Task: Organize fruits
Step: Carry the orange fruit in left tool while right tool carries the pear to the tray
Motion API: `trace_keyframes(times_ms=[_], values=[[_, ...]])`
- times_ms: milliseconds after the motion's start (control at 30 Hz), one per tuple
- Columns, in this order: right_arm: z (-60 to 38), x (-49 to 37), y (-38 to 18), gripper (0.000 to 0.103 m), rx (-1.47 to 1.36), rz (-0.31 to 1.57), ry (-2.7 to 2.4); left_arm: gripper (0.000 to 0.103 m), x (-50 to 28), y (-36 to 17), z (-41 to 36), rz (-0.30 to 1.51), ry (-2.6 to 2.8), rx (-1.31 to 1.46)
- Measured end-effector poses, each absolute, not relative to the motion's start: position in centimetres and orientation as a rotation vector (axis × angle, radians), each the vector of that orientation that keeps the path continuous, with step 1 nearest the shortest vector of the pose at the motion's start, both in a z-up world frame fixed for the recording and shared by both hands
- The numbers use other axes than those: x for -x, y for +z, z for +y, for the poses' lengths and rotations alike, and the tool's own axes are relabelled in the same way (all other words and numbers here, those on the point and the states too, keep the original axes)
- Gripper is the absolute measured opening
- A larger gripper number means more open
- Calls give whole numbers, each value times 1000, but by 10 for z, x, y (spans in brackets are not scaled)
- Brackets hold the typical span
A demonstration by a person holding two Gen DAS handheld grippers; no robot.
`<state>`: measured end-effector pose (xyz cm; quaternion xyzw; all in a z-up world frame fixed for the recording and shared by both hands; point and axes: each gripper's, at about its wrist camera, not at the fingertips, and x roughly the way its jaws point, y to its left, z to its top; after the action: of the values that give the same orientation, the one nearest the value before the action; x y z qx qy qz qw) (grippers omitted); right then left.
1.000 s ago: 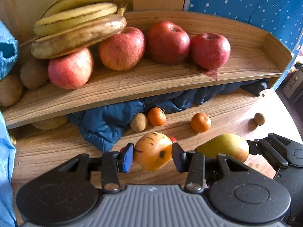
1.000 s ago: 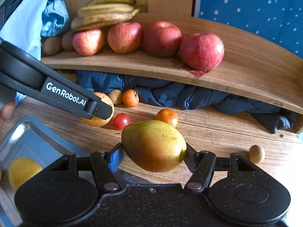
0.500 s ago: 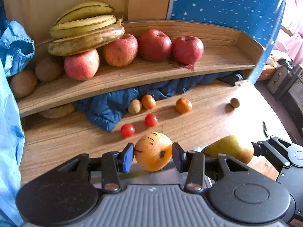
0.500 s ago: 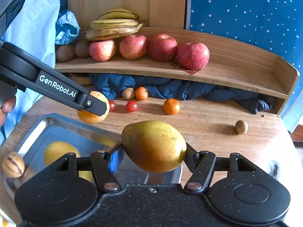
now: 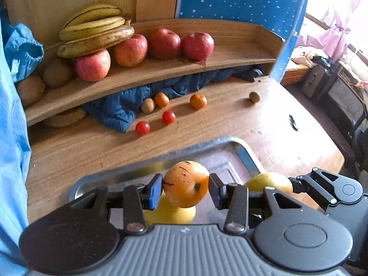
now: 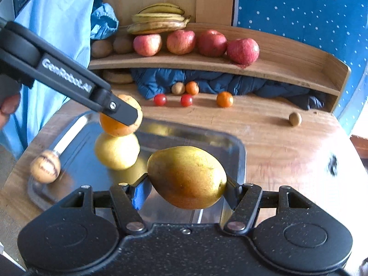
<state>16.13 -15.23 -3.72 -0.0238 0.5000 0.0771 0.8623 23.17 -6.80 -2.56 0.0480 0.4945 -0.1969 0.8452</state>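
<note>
left tongs [image 5: 185,191] clamping orange fruit [image 5: 185,184], right tongs [image 6: 186,189] clamping pear [image 6: 186,176], above tray [image 6: 239,151]

From each wrist we look steeply down, close over the metal tray [image 5: 243,151], toward the wooden shelf [image 6: 287,69] at the back. Our right view faces it squarely; our left sits further left. Both share tray, tabletop [image 5: 287,119] and shelf.

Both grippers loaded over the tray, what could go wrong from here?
1. The orange fruit hangs right above the yellow fruit in the metal tray; released there, it may bounce off.
2. The pear is pinched at its ends by the right gripper; it could slip.
</note>
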Motion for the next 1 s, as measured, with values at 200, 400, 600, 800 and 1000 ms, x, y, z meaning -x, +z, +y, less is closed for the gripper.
trace_keyframes(times_ms=[200, 400, 600, 800, 1000], values=[[-141, -139, -40, 67, 37, 1084, 146, 47, -203, -24, -54, 1064, -458, -100], [-129, -128, -44, 67, 35, 1098, 143, 47, -178, -34, -43, 1105, -493, -118], [-120, -124, -47, 67, 40, 1107, 150, 47, -168, -47, -36, 1144, -470, -130], [-114, -121, -48, 67, 44, 1109, 167, 47, -164, -52, -32, 1152, -452, -130], [-114, -119, -51, 67, 50, 1112, 170, 47, -163, -56, -31, 1164, -439, -135]])
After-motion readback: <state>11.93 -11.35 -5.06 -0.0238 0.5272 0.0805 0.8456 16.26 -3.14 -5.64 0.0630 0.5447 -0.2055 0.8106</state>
